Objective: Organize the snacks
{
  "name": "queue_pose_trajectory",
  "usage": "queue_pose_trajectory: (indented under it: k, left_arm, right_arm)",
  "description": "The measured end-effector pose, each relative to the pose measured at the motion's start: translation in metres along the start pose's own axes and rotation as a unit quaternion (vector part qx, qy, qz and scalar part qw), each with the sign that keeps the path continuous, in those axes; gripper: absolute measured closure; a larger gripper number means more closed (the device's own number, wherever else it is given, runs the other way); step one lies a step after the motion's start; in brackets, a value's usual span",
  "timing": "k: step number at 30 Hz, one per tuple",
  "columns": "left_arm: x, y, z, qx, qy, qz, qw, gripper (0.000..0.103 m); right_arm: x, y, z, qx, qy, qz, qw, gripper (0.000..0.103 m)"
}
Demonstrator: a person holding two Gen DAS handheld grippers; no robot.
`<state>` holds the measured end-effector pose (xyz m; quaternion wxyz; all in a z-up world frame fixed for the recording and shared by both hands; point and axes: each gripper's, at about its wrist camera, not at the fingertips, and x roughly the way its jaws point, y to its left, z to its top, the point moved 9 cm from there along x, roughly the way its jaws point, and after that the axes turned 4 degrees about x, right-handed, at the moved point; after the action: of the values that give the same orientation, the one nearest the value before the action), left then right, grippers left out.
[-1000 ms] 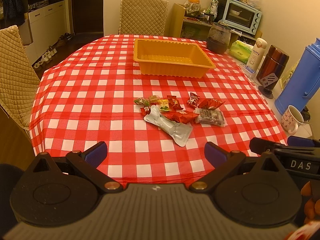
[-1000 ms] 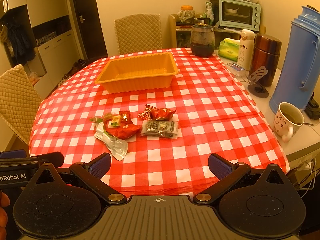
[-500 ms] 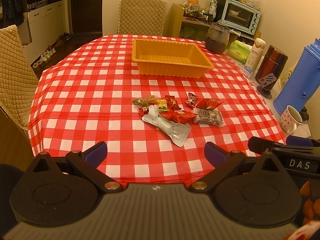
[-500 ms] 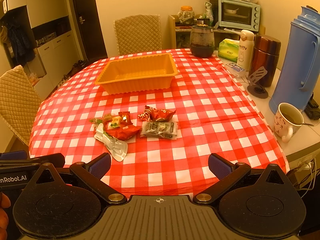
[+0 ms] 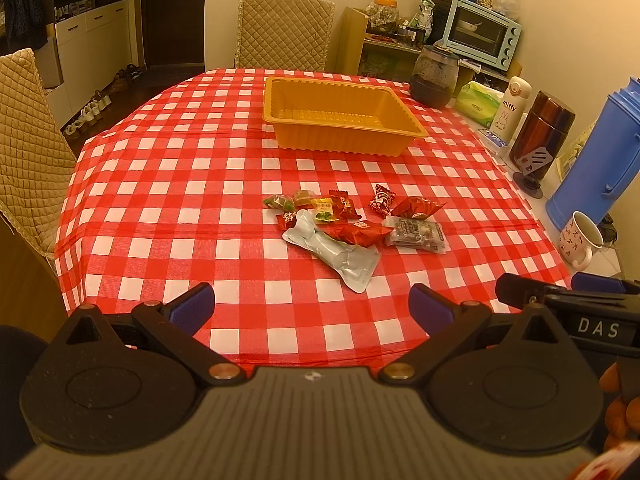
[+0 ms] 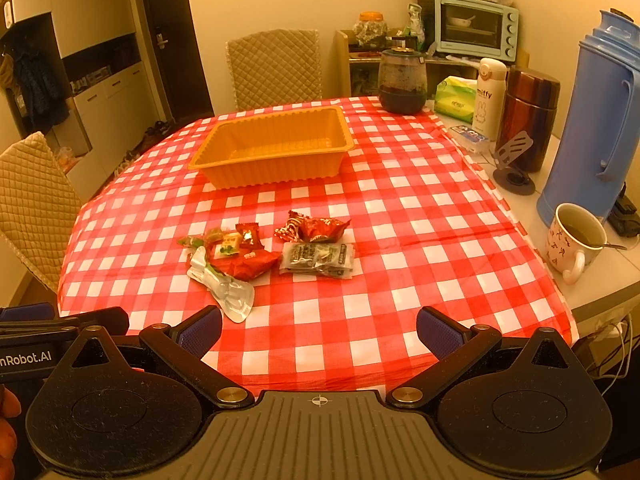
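Several wrapped snacks (image 5: 352, 224) (image 6: 264, 252) lie in a loose pile on the red checked tablecloth: a silver pouch (image 5: 336, 254) (image 6: 222, 286), a red pack (image 5: 360, 234) (image 6: 244, 266), a clear dark-printed pack (image 5: 416, 234) (image 6: 318, 260) and small candies (image 5: 316, 204). An empty orange tray (image 5: 340, 114) (image 6: 272, 146) stands farther back. My left gripper (image 5: 312, 306) hovers open over the near table edge, short of the pile. My right gripper (image 6: 320, 330) is likewise open and empty near the front edge. Each gripper shows at the other view's side.
Along the right edge stand a patterned mug (image 6: 574, 240), a blue thermos jug (image 6: 600, 120), a brown flask (image 6: 528, 120), a white bottle (image 6: 488, 98), tissues (image 6: 456, 98) and a dark glass jar (image 6: 402, 82). Quilted chairs (image 5: 28, 152) (image 6: 276, 68) sit left and behind.
Both views have shifted only slightly; the pile and tray stay where they were. Both grippers remain open and empty.
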<state>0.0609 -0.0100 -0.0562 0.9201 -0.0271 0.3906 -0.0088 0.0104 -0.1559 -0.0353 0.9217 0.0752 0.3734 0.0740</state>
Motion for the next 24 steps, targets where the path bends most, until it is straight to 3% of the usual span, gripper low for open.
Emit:
queue_pose_trajectory:
  k: [24]
  left_arm:
    - [0.015, 0.01, -0.001, -0.026, 0.01, -0.007, 0.9996, 0.001]
  right_arm:
    - [0.017, -0.002, -0.008, 0.006, -0.002, 0.008, 1.0, 0.001]
